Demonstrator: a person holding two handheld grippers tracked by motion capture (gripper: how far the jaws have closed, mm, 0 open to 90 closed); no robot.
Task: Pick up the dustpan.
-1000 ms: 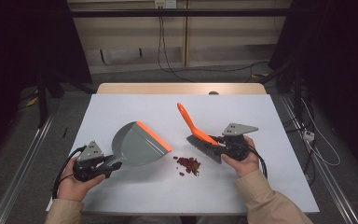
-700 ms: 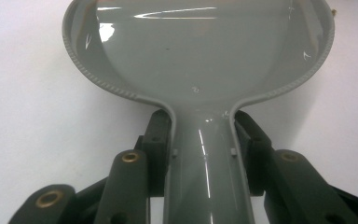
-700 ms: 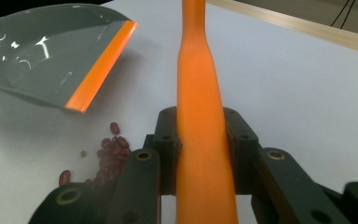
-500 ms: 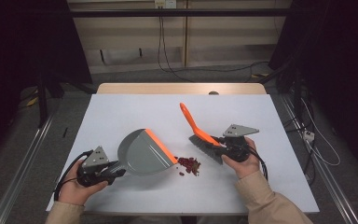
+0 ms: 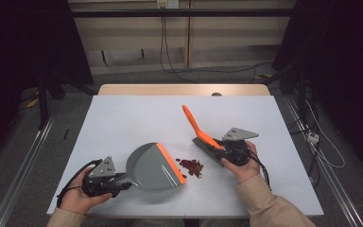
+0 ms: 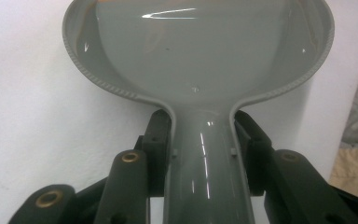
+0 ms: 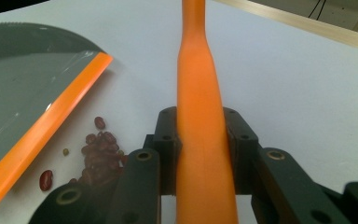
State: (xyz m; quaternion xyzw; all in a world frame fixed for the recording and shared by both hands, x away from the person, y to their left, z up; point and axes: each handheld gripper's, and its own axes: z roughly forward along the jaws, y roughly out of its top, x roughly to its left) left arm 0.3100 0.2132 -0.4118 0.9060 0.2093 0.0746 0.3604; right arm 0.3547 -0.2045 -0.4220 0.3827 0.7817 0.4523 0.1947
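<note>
Jaws of the left gripper (image 6: 200, 154) clamp the neck of the grey dustpan (image 5: 152, 166); jaws of the right gripper (image 7: 204, 140) clamp the orange brush (image 5: 199, 131) handle. Both look like light, stiff, slick plastic, so gripping the narrow necks is right. Red beans (image 5: 192, 166) sit loose on the counter (image 5: 123, 118), just beside the pan's orange lip; small, likely to roll.

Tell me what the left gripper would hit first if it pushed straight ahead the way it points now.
Likely the beans. The left gripper grips the dustpan by its handle, and the pan's orange lip faces the pile, close beside it. Whether the lip touches the nearest beans is unclear.
</note>
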